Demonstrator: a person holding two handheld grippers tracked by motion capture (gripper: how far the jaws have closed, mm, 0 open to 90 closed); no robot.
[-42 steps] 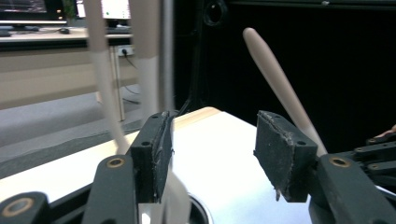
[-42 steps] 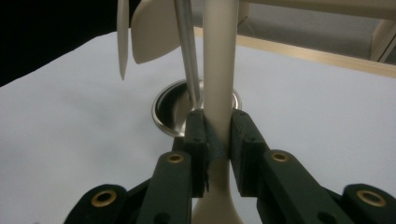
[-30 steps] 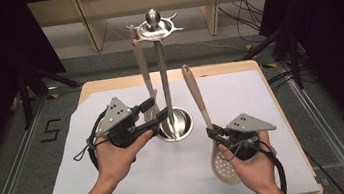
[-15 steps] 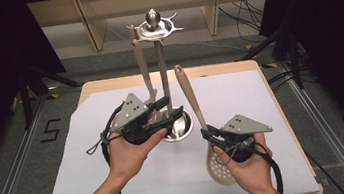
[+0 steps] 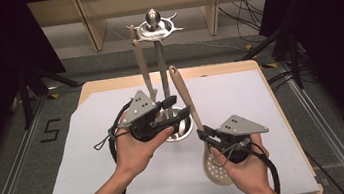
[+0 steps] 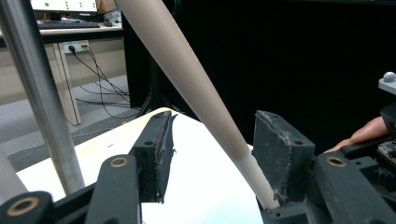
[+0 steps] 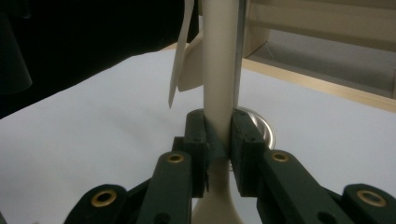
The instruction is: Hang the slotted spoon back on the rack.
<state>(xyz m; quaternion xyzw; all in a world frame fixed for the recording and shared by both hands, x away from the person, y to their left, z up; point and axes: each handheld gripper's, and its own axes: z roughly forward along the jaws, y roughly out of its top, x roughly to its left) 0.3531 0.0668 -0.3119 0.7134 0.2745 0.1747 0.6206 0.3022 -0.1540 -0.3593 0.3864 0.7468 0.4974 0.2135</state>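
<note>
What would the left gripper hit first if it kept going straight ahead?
Probably the spoon handle: it already slants between the open jaws of the left gripper, against the right pad. The stand's metal pole passes just left.

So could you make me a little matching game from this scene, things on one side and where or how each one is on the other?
Things:
1. slotted spoon
2. left gripper
3. hanging utensil
4. white sheet

States:
a. spread over the tabletop
b. jaws open around the spoon's handle
c. clamped in the right gripper, handle tilted up
d. hooked on the metal stand

Pairs: 1-c, 2-b, 3-d, 4-a
</note>
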